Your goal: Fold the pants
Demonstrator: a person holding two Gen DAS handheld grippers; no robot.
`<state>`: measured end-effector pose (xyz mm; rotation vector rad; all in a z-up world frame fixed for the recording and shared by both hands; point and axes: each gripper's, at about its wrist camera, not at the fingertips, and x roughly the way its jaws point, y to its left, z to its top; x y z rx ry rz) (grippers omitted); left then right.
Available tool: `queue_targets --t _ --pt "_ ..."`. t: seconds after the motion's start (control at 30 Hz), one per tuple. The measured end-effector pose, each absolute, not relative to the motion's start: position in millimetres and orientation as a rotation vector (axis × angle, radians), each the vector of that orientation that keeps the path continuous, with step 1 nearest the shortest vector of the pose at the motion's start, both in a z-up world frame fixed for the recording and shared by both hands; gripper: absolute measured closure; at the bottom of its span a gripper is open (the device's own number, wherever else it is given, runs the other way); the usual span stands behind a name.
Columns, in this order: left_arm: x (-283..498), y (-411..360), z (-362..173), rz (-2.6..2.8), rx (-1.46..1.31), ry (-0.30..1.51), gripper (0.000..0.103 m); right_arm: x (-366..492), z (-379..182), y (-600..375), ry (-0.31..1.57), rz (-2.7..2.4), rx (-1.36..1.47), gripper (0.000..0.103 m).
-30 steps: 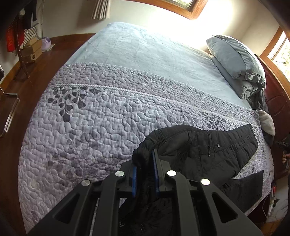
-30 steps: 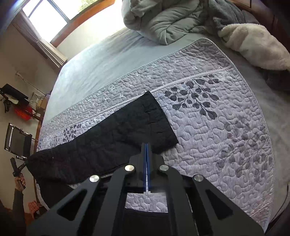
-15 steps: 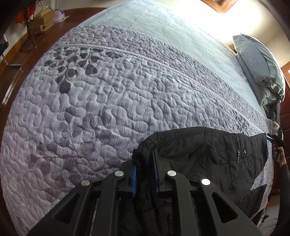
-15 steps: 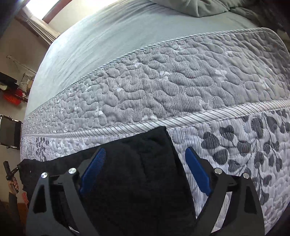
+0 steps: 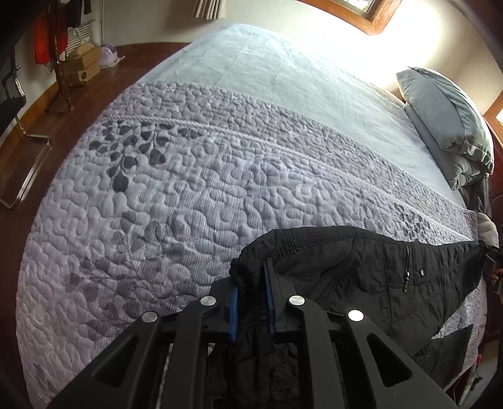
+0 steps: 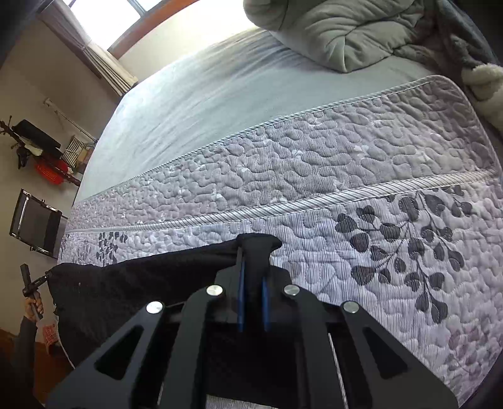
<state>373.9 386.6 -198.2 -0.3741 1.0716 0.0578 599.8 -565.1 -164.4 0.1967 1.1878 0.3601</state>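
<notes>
Since a moment ago the right claw [image 6: 251,277] has closed on the black pants' [image 5: 361,277] leg end, the left claw [image 5: 250,283] still gripping their waistband near the bed's [image 5: 220,188] front edge.

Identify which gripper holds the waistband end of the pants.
The left gripper: gathered elastic waistband of the black pants bunches between its jaws. The right gripper pinches a plain leg end.

My bed is covered by a quilted grey bedspread [image 5: 188,188] with dark leaf prints, over a pale sheet [image 5: 283,78]. A grey pillow [image 5: 446,116] lies at its head, a crumpled duvet [image 6: 345,28] nearby. Cardboard boxes [image 5: 80,64] sit on the wooden floor [image 5: 37,126].
</notes>
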Motion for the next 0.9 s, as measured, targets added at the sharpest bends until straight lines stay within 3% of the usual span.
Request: queue_targets --t 0.33,0.9 --pt "325 371 -124 -0.029 -0.387 0.953 0.090 479 -70 -592 1.096 0.303 0.198 0.096" --pt "223 354 -93 -0.078 -0.392 0.841 0.090 349 -45 -603 0.906 0.257 0.135 0.096"
